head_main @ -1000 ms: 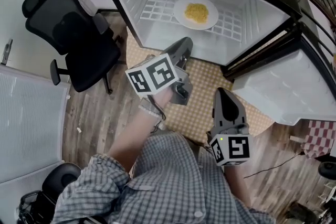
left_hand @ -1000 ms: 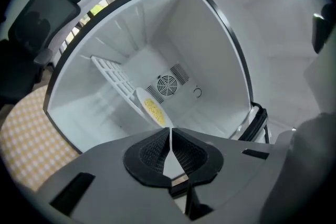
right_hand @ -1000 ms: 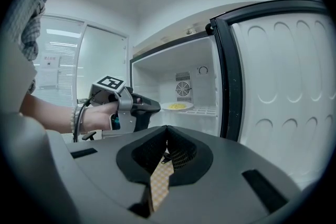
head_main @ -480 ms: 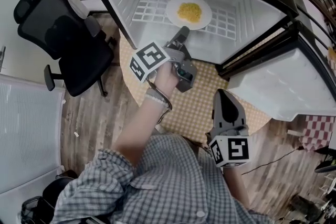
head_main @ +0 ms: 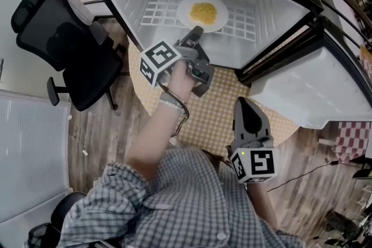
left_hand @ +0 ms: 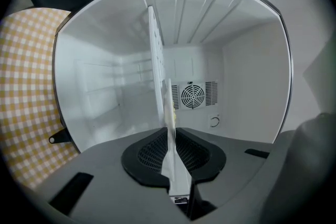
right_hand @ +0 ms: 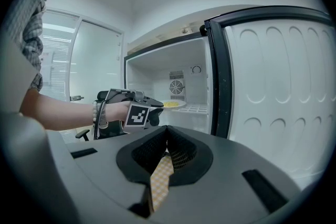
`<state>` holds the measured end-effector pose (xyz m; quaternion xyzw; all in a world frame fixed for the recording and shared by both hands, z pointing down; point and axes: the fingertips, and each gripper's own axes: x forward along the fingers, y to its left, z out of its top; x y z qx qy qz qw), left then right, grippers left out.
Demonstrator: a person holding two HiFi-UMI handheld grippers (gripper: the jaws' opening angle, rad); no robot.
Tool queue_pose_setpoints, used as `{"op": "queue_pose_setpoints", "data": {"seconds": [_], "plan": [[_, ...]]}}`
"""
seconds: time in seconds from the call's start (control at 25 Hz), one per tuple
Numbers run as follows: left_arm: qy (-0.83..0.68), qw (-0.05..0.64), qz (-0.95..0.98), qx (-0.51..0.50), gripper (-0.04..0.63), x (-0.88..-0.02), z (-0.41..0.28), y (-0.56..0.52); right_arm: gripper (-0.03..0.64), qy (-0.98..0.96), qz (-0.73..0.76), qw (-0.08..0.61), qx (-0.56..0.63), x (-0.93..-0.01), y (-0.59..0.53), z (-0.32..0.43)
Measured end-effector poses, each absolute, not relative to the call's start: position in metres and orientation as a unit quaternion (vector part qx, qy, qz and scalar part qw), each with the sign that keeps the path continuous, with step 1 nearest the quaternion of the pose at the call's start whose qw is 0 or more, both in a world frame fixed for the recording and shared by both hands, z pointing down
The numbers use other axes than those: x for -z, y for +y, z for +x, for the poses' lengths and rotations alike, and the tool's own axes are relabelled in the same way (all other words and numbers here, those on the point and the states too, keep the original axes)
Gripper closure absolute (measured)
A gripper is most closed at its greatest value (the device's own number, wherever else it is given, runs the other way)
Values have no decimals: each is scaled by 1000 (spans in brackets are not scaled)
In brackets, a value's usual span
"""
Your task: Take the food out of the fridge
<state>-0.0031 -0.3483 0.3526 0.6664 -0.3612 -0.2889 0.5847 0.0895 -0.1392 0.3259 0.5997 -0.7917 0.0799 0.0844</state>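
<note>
A white plate (head_main: 221,18) with yellow food (head_main: 203,10) sits on the wire shelf (head_main: 163,9) inside the open fridge (head_main: 133,3). My left gripper (head_main: 196,32) reaches level into the fridge, rolled onto its side. Its jaws are closing, and the plate's near rim is between them. In the left gripper view the plate (left_hand: 169,97) stands edge-on and fills the narrow gap of the left gripper (left_hand: 170,131). My right gripper (head_main: 247,103) hangs back below the fridge, shut and holding nothing. The right gripper view shows the right gripper (right_hand: 167,128) and, beyond it, the plate (right_hand: 173,105).
The fridge door (head_main: 314,96) stands open at the right. A black office chair (head_main: 64,38) is to the fridge's left. A yellow checked rug (head_main: 221,107) lies on the wooden floor in front. A fan grille (left_hand: 191,96) is on the fridge's back wall.
My left gripper moved forward into the fridge up to the plate's rim and rolled onto its side. The right gripper stayed where it was.
</note>
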Motion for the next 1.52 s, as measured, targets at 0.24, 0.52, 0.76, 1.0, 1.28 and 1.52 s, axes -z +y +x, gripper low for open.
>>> {"op": "queue_pose_setpoints", "data": {"seconds": [0.24,0.52,0.76,1.0,1.28,1.52], "plan": [[-357,586,670,283,568,-349,-5,-347,607,-798,591,78,-88,-329,-144,81],[-339,593,673,285,568,-349,-10,-339,607,-807,578,48,-108,-329,-165,75],[-322,599,677,283,569,-348,-14,-331,607,-815,558,-9,-157,-328,-196,74],[-306,607,675,289,572,-348,-20,-327,606,-805,526,-102,-254,-330,-233,67],[-291,609,680,287,572,-348,-26,-322,604,-769,486,-193,-367,-347,-266,64],[-278,609,686,283,572,-348,-30,-317,529,-751,451,-255,-409,-346,-285,61]]}}
